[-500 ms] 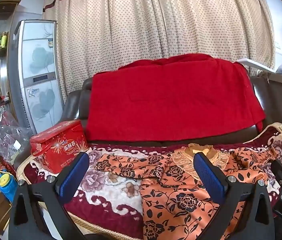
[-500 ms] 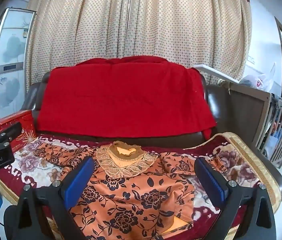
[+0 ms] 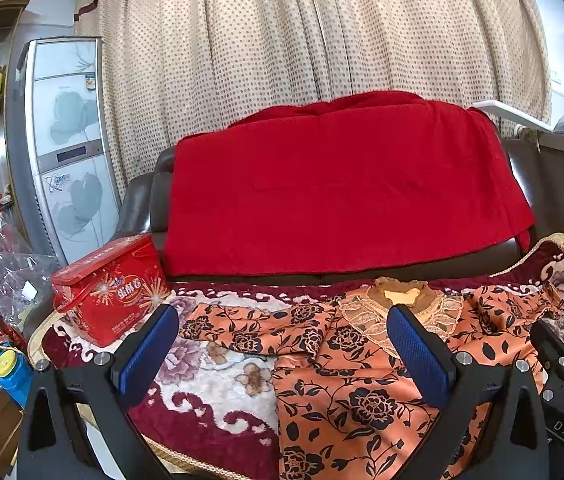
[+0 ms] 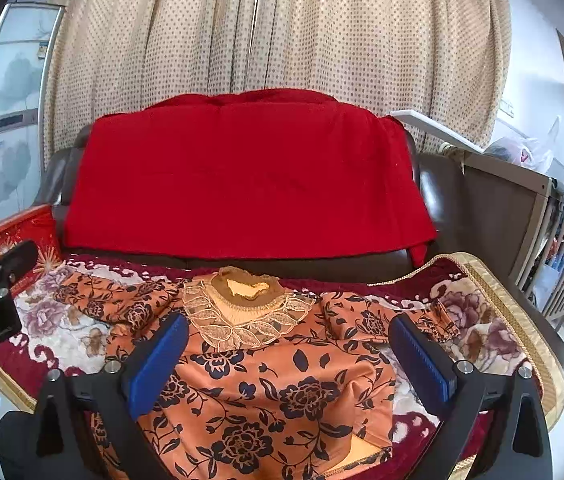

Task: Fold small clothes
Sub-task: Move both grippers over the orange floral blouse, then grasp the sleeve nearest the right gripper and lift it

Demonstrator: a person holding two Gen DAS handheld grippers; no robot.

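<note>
Lying flat on the floral maroon-and-cream blanket (image 4: 482, 320) that covers the sofa seat, your orange blouse with black flower print (image 4: 282, 392) points its lace collar (image 4: 238, 320) toward the backrest at mid-frame and its hem toward the bottom edge, so its long axis runs from top to bottom of the right wrist view. Its sleeves spread to left and right across the frame.

You hold your right gripper (image 4: 288, 360) tilted slightly downward above the blouse's chest, jaws spread wide with nothing between them. Your left gripper (image 3: 282, 350) sits lower left of the collar, over the left sleeve (image 3: 258, 324), equally tilted, jaws fully apart and gripping nothing.
</note>
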